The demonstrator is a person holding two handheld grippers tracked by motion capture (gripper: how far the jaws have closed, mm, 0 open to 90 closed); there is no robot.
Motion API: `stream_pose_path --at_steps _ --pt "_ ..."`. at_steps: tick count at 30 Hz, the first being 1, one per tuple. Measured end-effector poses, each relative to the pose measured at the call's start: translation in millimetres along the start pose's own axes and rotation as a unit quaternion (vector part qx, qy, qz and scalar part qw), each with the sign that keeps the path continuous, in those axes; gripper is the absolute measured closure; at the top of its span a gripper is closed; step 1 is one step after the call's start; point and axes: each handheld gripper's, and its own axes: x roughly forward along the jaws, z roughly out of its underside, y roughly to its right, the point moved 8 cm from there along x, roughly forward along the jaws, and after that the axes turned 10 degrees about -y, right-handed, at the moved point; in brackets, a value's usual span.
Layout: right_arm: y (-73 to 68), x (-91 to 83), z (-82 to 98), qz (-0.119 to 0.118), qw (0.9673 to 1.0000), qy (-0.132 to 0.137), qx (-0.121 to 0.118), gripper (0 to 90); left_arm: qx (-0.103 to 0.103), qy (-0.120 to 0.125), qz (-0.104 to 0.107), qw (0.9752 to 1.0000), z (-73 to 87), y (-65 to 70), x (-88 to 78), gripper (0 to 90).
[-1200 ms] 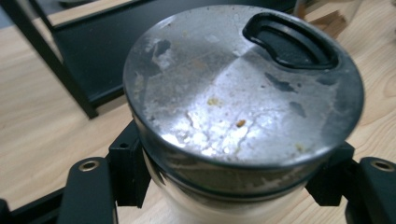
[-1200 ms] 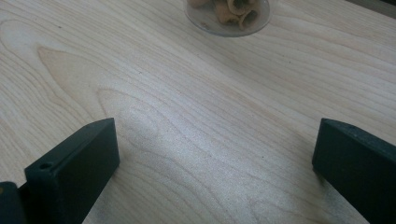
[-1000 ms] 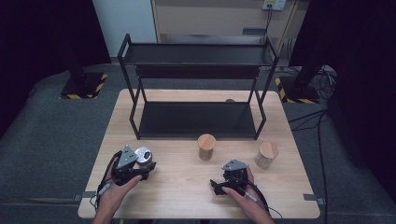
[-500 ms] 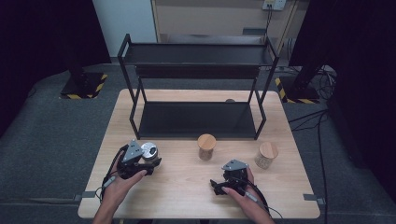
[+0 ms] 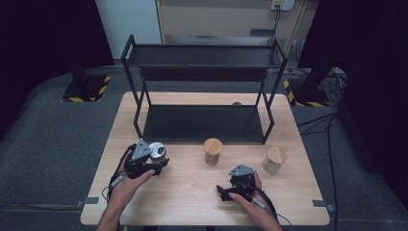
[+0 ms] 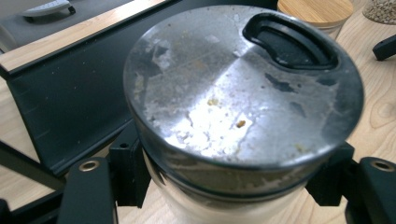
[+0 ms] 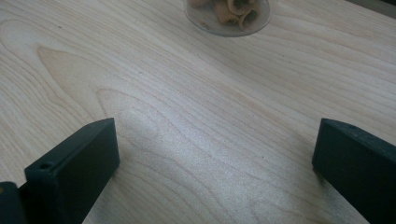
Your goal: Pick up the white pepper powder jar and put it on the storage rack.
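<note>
Steel-lidded and glass-bodied, the shaker jar (image 6: 243,93) sits clamped between the jaws of the left gripper (image 5: 146,161), which press on its sides just under the lid rim. It is upright, its long axis standing vertical, with the dark pouring flap of the lid turned toward the far right in the left gripper view. That hand holds it over the near-left part of the tabletop (image 5: 192,192), just in front of the near-left foot of the black rack (image 5: 202,122).

Nearer the front edge, toward the right, the right gripper (image 5: 235,185) rests low over bare wood with its jaws wide apart and nothing between them. Ahead of it in the right gripper view stands the base of a glass jar with pasta pieces (image 7: 228,14).

Farther in, that wooden-lidded jar (image 5: 212,150) stands near the middle of the tabletop, just in front of the rack's lower shelf, and a second wooden-lidded jar (image 5: 274,160) stands toward the right edge.

What the coming move seems to turn on: the lower shelf lies straight ahead and slightly right of the held jar, open along its front. The left hand is plainly the nearer one, so the jar likely goes forward upright onto the left end of that shelf, passing under the upper tier.
</note>
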Motion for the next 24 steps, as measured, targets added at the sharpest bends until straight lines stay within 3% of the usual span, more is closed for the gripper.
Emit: stream_pose_path --at_steps 11,24 --pt "0.0 0.0 0.0 0.0 1.0 0.0 0.0 0.7 -0.011 0.0 -0.008 0.9999 -12.3 -4.9 19.0 29.1" --pt "0.0 0.0 0.0 0.0 1.0 0.0 0.0 0.7 -0.001 0.0 -0.007 1.0 -34.0 -10.6 43.1 29.1"
